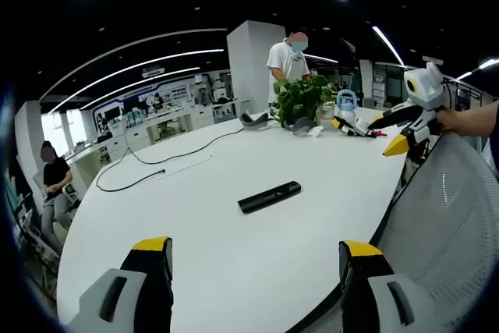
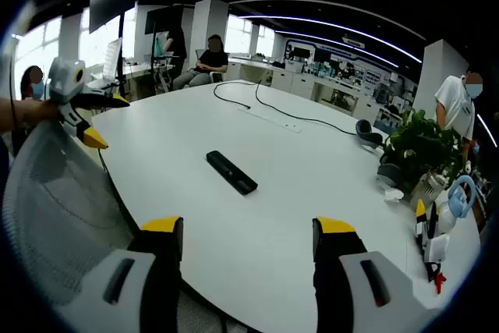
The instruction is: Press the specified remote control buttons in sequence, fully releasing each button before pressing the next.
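- Nearest me, my left gripper gapes at the frame's bottom, grasping nothing.
- Black remote lies mid-frame on the white table.
- My right gripper, bottom centre, spread and unladen; remote beyond.

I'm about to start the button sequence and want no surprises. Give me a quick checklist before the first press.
1. Remote control in sight in both views, flat on the white table: ok.
2. Left gripper open, holding nothing: ok.
3. Right gripper open, holding nothing: ok.
4. Table around the remote bare, black cable well apart: ok.
5. Target buttons readable: cannot tell, too small.
6. Grippers near the remote: not ok, both short of it.
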The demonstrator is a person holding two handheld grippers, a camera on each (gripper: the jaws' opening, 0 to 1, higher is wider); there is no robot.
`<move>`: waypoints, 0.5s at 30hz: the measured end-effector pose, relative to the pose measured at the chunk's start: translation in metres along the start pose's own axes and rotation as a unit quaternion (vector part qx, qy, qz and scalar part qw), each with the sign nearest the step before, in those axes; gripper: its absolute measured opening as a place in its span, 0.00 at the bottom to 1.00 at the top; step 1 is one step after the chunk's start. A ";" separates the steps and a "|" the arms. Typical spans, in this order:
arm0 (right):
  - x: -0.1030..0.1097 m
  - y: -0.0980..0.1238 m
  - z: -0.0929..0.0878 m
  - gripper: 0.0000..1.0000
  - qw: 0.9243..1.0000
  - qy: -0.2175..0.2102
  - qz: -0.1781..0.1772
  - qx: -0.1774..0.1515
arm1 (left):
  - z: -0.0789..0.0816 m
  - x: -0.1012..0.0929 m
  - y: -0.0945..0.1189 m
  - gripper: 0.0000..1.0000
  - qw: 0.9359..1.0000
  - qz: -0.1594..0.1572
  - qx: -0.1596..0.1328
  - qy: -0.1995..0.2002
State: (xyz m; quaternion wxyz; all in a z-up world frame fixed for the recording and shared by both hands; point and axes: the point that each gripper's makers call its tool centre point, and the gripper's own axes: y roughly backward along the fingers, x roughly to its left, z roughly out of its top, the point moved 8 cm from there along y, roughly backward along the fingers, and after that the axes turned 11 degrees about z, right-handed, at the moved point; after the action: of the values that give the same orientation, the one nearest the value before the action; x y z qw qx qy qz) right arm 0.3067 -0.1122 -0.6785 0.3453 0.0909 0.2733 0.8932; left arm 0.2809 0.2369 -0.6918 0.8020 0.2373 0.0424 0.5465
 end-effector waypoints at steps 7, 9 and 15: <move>-0.001 0.000 0.000 0.70 1.000 0.000 0.000 0.000 | 0.000 -0.001 0.000 0.93 1.000 -0.001 0.001 -0.001; 0.000 0.000 0.000 0.70 1.000 0.000 0.000 0.000 | 0.000 -0.001 0.000 0.93 1.000 -0.003 0.001 0.000; 0.000 0.000 0.000 0.70 1.000 0.002 0.001 0.001 | 0.000 0.000 0.000 0.93 1.000 0.000 0.000 0.000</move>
State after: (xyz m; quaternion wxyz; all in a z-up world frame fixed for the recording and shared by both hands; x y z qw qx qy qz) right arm 0.3068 -0.1124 -0.6785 0.3441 0.0896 0.2745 0.8934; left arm 0.2804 0.2368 -0.6917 0.8020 0.2376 0.0421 0.5464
